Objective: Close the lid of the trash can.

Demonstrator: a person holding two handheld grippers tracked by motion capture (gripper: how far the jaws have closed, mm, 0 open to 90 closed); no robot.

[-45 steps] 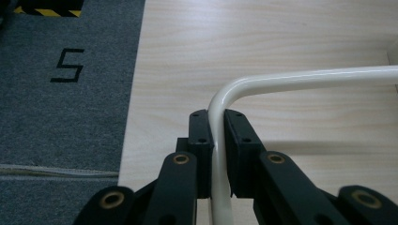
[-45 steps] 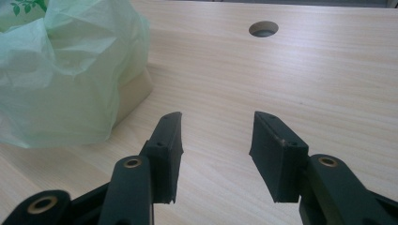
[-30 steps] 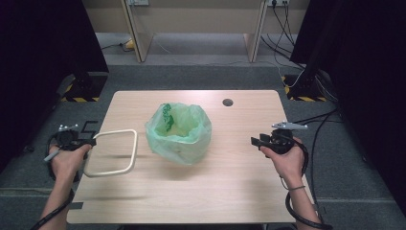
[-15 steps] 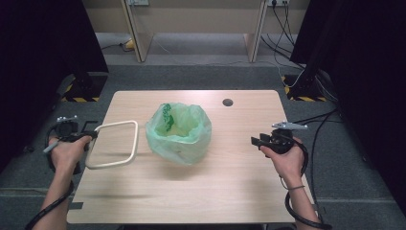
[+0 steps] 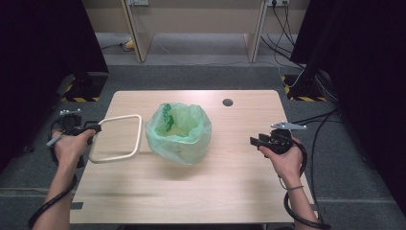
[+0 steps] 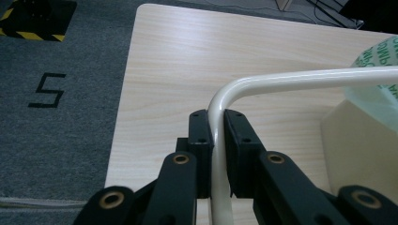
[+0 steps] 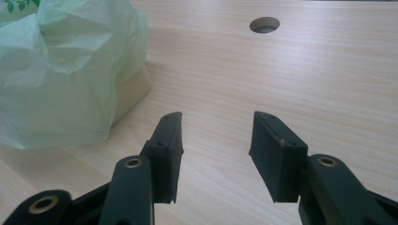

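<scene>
A cream rounded-square ring frame (image 5: pixel 117 139) hangs over the table's left part, just left of a bin lined with a green plastic bag (image 5: pixel 179 132). My left gripper (image 5: pixel 95 128) is shut on the frame's left side; in the left gripper view the cream tube (image 6: pixel 217 140) runs up between the two black pads and bends right toward the green bag (image 6: pixel 378 79). My right gripper (image 5: pixel 254 141) stands open over the table's right side, with nothing between its fingers (image 7: pixel 216 145). The bag (image 7: pixel 65 70) and a beige bin wall (image 7: pixel 131 91) lie to its left.
The light wooden table (image 5: pixel 230 182) has a round cable hole (image 5: pixel 228 102) near its back edge. Grey carpet surrounds it, with a black "5" mark (image 6: pixel 46 90) on the floor by the left edge. Cables trail at the right (image 5: pixel 321 124).
My left hand has lifted the ring frame a little and carried it away from the near edge, closer to the bag. The right hand has stayed in place.
</scene>
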